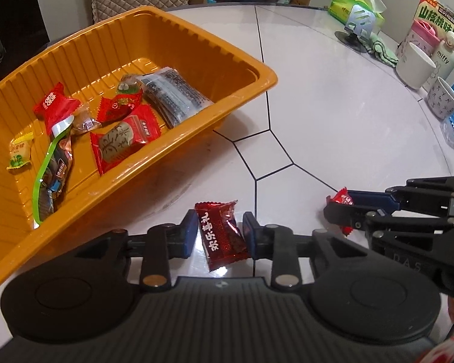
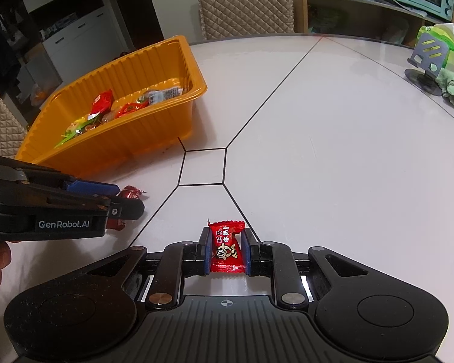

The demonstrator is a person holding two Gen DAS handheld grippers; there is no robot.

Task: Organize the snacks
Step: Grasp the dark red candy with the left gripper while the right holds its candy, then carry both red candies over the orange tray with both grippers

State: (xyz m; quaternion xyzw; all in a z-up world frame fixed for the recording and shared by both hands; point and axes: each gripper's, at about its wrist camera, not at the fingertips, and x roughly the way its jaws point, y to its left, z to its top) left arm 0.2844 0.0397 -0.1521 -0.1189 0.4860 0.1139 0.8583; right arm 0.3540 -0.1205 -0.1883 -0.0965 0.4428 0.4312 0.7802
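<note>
An orange tray (image 1: 178, 139) holding several wrapped snacks stands at the left of the white table; it also shows in the right wrist view (image 2: 121, 148). My left gripper (image 1: 219, 236) is shut on a dark red snack packet (image 1: 222, 236) lying on the table just in front of the tray. From the right wrist view the left gripper (image 2: 127, 202) comes in from the left with that packet (image 2: 130, 193) at its tips. My right gripper (image 2: 227, 251) is shut on a bright red candy (image 2: 227, 248) down at the tabletop. The right gripper (image 1: 339, 207) and its candy (image 1: 342, 196) sit to the right of the left one.
Along the far right edge stand a green tissue pack (image 1: 357, 3), a phone stand (image 1: 358, 24), a green cloth (image 1: 384, 51), two mugs (image 1: 414, 65), a white bottle (image 1: 446, 57) and a snack box (image 1: 439, 15). A quilted chair back (image 2: 242, 0) is behind the table.
</note>
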